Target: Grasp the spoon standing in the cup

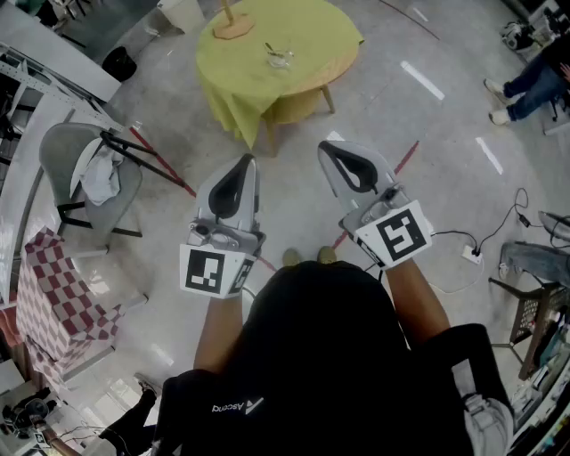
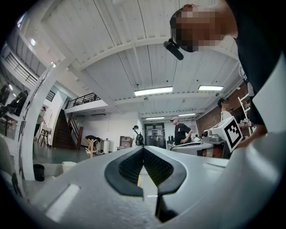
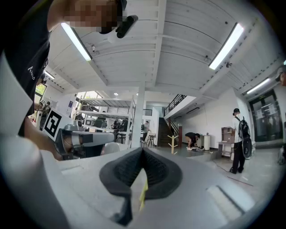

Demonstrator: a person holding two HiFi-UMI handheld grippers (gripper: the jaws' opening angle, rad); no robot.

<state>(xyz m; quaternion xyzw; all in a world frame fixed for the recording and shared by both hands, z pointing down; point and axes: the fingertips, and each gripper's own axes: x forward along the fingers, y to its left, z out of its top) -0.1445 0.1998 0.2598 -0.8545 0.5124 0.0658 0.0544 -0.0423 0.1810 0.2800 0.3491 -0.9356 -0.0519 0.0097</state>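
Round table (image 1: pixel 307 94) at far end of floor, yellow-green cloth (image 1: pixel 312 36) draped over it. Wooden stand (image 1: pixel 233 27) at tabletop's far-left edge. Grey chair (image 1: pixel 62 151) at left, white cloth (image 1: pixel 100 178) heaped on its seat. Red-checked box (image 1: pixel 53 294) near it. Power strip (image 1: pixel 470 254) at right.

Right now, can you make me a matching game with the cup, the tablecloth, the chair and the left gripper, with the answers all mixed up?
Things:
1. cup
2. tablecloth
3. chair
4. left gripper

Matches:
A. grey, with a white cloth draped on it
B. jaws shut, nothing between them
C. yellow-green
D. on the round table, with a spoon in it

Right pairs: 1-D, 2-C, 3-A, 4-B.
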